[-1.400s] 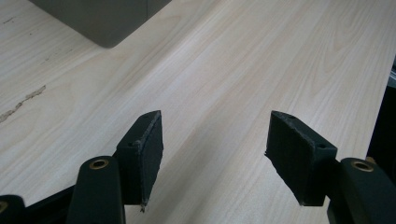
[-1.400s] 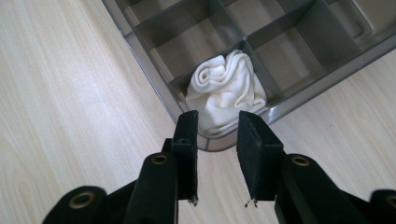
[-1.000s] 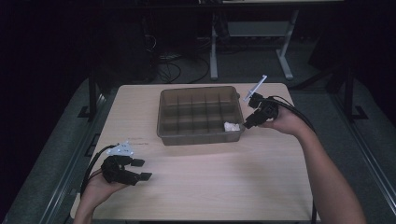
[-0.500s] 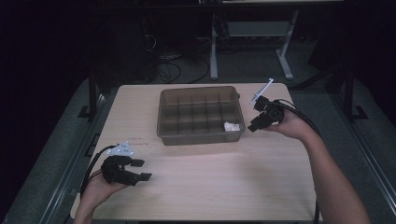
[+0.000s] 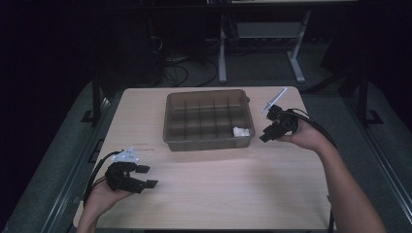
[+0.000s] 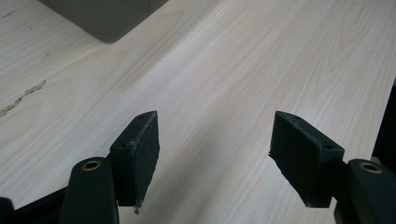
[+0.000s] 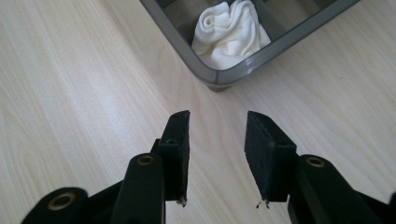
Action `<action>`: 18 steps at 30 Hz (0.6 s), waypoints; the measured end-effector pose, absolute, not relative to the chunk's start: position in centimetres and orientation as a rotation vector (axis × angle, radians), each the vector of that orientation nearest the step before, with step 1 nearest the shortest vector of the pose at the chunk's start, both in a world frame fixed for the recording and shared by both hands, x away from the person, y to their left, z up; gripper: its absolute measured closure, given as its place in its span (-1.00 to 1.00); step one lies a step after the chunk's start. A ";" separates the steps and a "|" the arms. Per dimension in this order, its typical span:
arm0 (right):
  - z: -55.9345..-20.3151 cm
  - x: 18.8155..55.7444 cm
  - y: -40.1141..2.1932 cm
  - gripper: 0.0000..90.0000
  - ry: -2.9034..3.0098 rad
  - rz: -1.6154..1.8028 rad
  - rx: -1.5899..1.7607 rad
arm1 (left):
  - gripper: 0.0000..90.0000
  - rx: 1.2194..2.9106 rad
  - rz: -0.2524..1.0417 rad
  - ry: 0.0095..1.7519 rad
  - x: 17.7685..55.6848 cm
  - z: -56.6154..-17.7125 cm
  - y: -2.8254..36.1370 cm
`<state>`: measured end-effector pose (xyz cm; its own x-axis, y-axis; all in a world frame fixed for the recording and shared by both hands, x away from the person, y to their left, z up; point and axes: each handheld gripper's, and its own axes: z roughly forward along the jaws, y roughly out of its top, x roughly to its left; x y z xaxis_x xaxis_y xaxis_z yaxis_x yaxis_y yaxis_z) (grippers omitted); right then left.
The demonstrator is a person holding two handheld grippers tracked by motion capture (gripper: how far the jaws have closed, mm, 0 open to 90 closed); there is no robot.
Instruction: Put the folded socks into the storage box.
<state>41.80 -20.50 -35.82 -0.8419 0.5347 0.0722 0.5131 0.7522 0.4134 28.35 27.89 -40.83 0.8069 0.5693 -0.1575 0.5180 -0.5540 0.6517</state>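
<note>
The white cloth (image 5: 241, 131) sits bunched in the near-right corner compartment of the divided grey bin (image 5: 209, 95), mid-table. The right gripper (image 5: 263, 139) hangs just outside that corner, on the bin's right, close to the wall but not touching it. In the right gripper view the cloth (image 7: 230, 33) lies straight ahead of the jaws and a bit beyond, w/ the bin's rounded corner wall (image 7: 219, 77) between tool and cloth. So the relation that matters: cloth is forward of the right gripper (image 7: 217, 158) and over the rim. Any reach probably has to clear the wall first, then drop in. The cloth is a crumpled lump, no clear long axis, so jaw angle likely matters little.

Right jaws stand apart w/ nothing between them, only bare tabletop; they have just been opening wider.

The left gripper (image 5: 146, 176) rests low near the table's near-left corner, well apart from the bin. Its jaws are spread wide, empty, over bare wood (image 6: 219, 93), having eased open a touch more. The right hand is much nearer the cloth.

Surface: pale wood-grain table (image 5: 218, 189), flat, matte, w/ a faint scuff by the left gripper. Room beyond is dark; desk legs and floor cables at the back.
</note>
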 end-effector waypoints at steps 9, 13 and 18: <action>-36.5 41.1 -20.9 0.30 2.898 0.684 0.877 | -0.27 2.276 0.094 0.794 28.3 -40.9 27.8; -36.9 40.8 -21.2 0.28 2.896 0.692 0.885 | -0.28 2.278 0.095 0.795 28.3 -40.9 27.8; -37.3 40.5 -21.4 0.27 2.897 0.705 0.894 | -0.28 2.281 0.093 0.797 28.4 -41.0 27.7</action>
